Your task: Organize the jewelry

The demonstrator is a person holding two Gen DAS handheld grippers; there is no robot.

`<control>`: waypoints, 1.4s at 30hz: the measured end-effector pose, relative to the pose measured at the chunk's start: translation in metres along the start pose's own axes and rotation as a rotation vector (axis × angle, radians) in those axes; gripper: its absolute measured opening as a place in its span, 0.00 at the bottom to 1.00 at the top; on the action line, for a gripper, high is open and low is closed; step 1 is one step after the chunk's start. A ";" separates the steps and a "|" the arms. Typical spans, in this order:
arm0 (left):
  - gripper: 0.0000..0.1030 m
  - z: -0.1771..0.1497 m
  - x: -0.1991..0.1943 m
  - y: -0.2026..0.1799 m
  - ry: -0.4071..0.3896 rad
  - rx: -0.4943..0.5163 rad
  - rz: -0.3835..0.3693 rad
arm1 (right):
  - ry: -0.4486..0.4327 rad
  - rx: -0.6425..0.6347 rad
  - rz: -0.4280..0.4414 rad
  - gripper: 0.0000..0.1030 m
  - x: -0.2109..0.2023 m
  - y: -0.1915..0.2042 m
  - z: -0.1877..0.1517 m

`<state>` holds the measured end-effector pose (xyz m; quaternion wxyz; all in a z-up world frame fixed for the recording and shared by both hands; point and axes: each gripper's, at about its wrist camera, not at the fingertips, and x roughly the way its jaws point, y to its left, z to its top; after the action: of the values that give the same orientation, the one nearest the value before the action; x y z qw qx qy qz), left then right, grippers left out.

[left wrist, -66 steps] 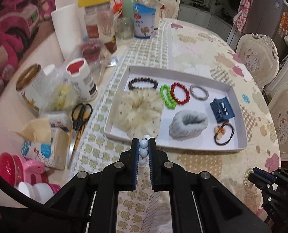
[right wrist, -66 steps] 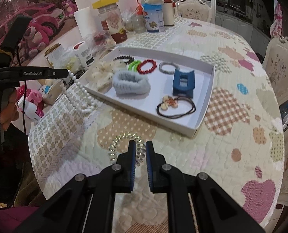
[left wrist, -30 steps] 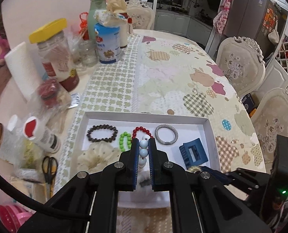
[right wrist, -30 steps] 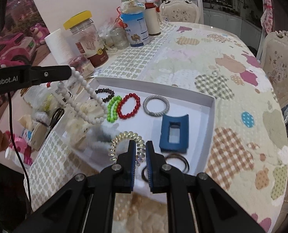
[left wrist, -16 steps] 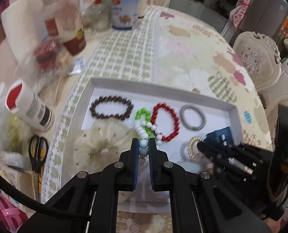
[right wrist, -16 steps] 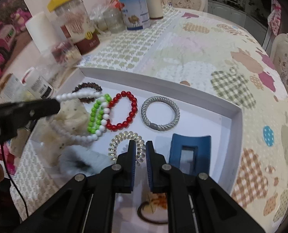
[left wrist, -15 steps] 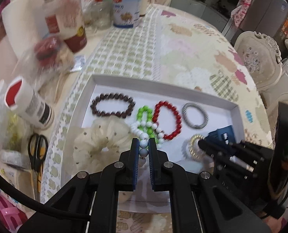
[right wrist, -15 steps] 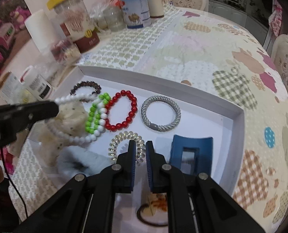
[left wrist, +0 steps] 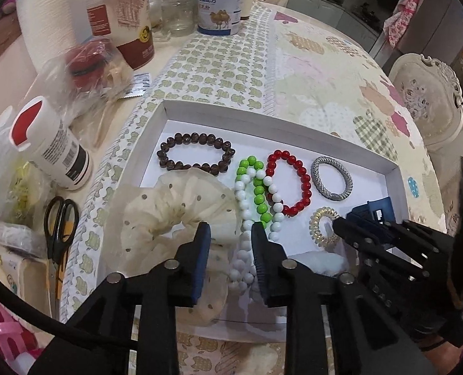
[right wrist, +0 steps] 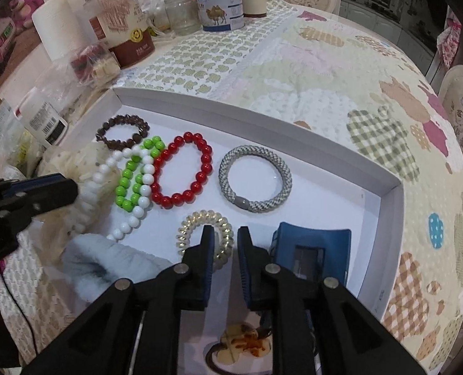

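Pearl strand (left wrist: 247, 218) lies loose btwn left gripper (left wrist: 230, 231) jaws, just opened; coil hair tie (right wrist: 205, 234) in white tray (right wrist: 262, 118) btwn right gripper (right wrist: 226, 234) jaws, just parting, grip unclear

Warm indoor light from above; we see both views bright and mostly sharp at centre. Strong fisheye bend, black vignette in the corners. The tray (left wrist: 390, 172) floor glares white, faint shadows under the beads. Left-edge clutter is soft; the plastic bag (left wrist: 75, 72) is blurred.
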<state>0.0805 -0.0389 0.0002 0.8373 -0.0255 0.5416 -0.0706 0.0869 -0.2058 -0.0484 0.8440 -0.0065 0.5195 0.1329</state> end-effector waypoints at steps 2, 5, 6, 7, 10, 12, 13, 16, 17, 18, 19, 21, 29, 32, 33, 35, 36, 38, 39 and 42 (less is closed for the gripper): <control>0.26 -0.001 -0.003 0.000 -0.004 0.001 0.012 | -0.024 0.012 0.010 0.20 -0.010 0.000 -0.003; 0.26 -0.005 -0.009 -0.001 -0.011 0.002 0.017 | -0.066 0.029 0.022 0.31 -0.028 0.000 -0.008; 0.26 -0.006 -0.011 -0.001 -0.016 0.002 0.019 | -0.077 0.035 0.023 0.32 -0.034 0.000 -0.010; 0.26 -0.007 -0.013 -0.002 -0.022 0.003 0.021 | -0.087 0.041 0.024 0.32 -0.039 0.001 -0.013; 0.26 -0.012 -0.021 -0.005 -0.040 0.015 0.034 | -0.107 0.059 0.021 0.33 -0.054 0.002 -0.022; 0.26 -0.016 -0.028 -0.007 -0.053 0.019 0.035 | -0.121 0.077 0.018 0.37 -0.062 0.002 -0.029; 0.26 -0.018 -0.031 -0.009 -0.061 0.024 0.038 | -0.125 0.085 0.016 0.39 -0.066 0.002 -0.032; 0.26 -0.024 -0.038 -0.013 -0.072 0.035 0.042 | -0.138 0.117 -0.002 0.41 -0.076 0.002 -0.042; 0.26 -0.027 -0.040 -0.015 -0.076 0.038 0.044 | -0.142 0.122 -0.005 0.42 -0.078 0.002 -0.045; 0.26 -0.029 -0.041 -0.016 -0.078 0.039 0.045 | -0.145 0.126 -0.009 0.42 -0.080 0.001 -0.047; 0.26 -0.032 -0.043 -0.017 -0.080 0.041 0.047 | -0.147 0.132 -0.019 0.43 -0.083 0.002 -0.049; 0.26 -0.038 -0.046 -0.020 -0.085 0.049 0.053 | -0.156 0.145 -0.040 0.45 -0.088 0.004 -0.054; 0.26 -0.058 -0.058 -0.024 -0.104 0.068 0.083 | -0.168 0.172 -0.061 0.50 -0.099 0.011 -0.070; 0.26 -0.064 -0.062 -0.026 -0.107 0.074 0.087 | -0.169 0.181 -0.061 0.50 -0.103 0.011 -0.075; 0.26 -0.066 -0.064 -0.027 -0.111 0.077 0.092 | -0.170 0.183 -0.062 0.51 -0.105 0.012 -0.077; 0.26 -0.070 -0.067 -0.028 -0.118 0.083 0.099 | -0.170 0.185 -0.057 0.51 -0.108 0.013 -0.080; 0.26 -0.072 -0.069 -0.028 -0.122 0.085 0.102 | -0.170 0.185 -0.054 0.52 -0.109 0.014 -0.082; 0.26 -0.075 -0.073 -0.028 -0.129 0.083 0.109 | -0.175 0.181 -0.056 0.52 -0.113 0.016 -0.084; 0.26 -0.077 -0.075 -0.028 -0.132 0.080 0.110 | -0.178 0.177 -0.059 0.52 -0.115 0.017 -0.086; 0.26 -0.081 -0.081 -0.028 -0.139 0.076 0.114 | -0.181 0.169 -0.063 0.52 -0.120 0.019 -0.090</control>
<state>-0.0286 -0.0517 0.0428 0.8759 0.0324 0.4796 -0.0415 -0.0472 -0.2267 0.0183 0.8888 0.0601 0.4500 0.0620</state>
